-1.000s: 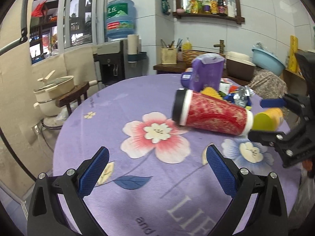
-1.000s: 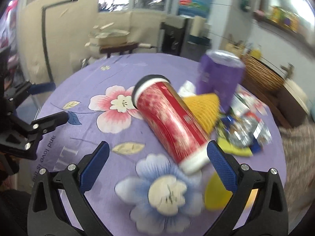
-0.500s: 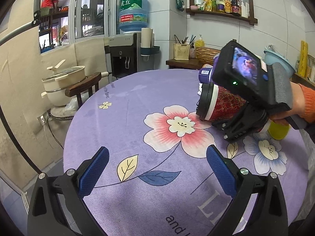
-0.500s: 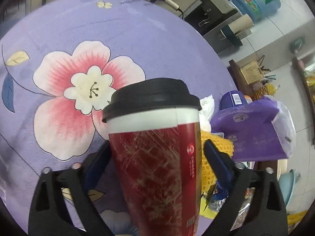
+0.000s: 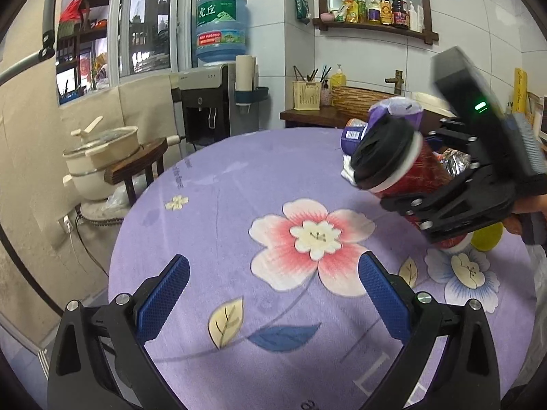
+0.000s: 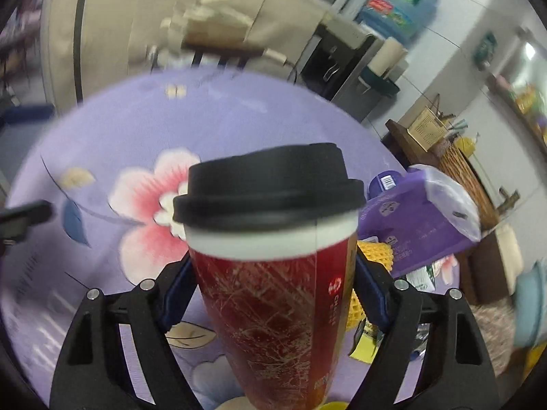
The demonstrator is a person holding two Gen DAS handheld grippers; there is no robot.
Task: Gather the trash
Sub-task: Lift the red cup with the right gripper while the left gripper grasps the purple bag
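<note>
A red paper cup (image 6: 273, 294) with a black lid fills the right wrist view. My right gripper (image 6: 273, 294) is shut on its body and holds it tilted above the purple flowered tablecloth (image 6: 112, 130). In the left wrist view the same cup (image 5: 400, 167) hangs lid-first at the right, clamped in the right gripper (image 5: 454, 201). My left gripper (image 5: 270, 294) is open and empty, low over the near part of the tablecloth (image 5: 239, 188). More trash lies behind the cup: a purple pack (image 6: 417, 225), yellow foam net (image 6: 372, 251), foil wrappers (image 5: 454, 162).
A yellow lid or cup (image 5: 487, 237) lies on the cloth under the right gripper. A wooden stool with a cream pot (image 5: 102, 152) stands left of the table. A water dispenser (image 5: 208, 102) and a counter with baskets (image 5: 352, 102) stand behind.
My right gripper closed on the red cup and lifted it off the cloth, tipping its lid end upward. My left gripper stayed open and drew back slightly.
</note>
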